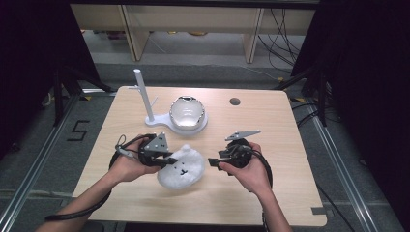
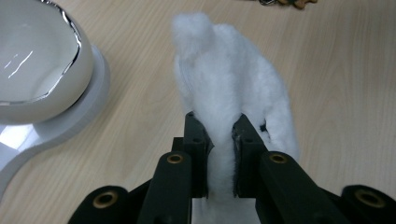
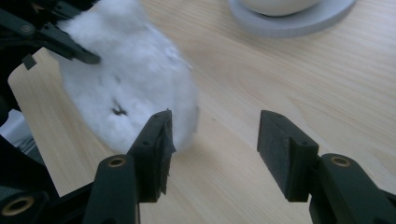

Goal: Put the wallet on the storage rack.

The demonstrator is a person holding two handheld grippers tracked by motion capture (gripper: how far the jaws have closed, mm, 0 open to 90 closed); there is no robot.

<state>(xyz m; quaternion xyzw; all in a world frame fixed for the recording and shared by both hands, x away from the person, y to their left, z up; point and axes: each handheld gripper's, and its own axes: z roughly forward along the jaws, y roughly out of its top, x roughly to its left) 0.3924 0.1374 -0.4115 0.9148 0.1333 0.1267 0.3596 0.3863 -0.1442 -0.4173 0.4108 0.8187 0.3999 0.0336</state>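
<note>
A white fluffy cover (image 1: 181, 171) with a small dark face lies on the wooden table (image 1: 270, 145), near its front middle. My left gripper (image 1: 167, 159) is shut on the cover's left edge. In the left gripper view the two black jaws pinch the fluffy cover (image 2: 229, 79), and the left gripper (image 2: 219, 128) squeezes the pile thin. My right gripper (image 1: 212, 162) is just right of the cover, pointing toward it. The right gripper (image 3: 215, 130) stands open over bare wood with nothing between its jaws. The cover (image 3: 135, 79) sits behind its left jaw.
A glossy white dome-shaped device (image 1: 186, 112) rests on a round white base (image 3: 289, 21) behind the cover. A white post stand (image 1: 143, 94) rises to its left. A cable hole (image 1: 235, 101) is at the back. A person's forearms enter from the front edge.
</note>
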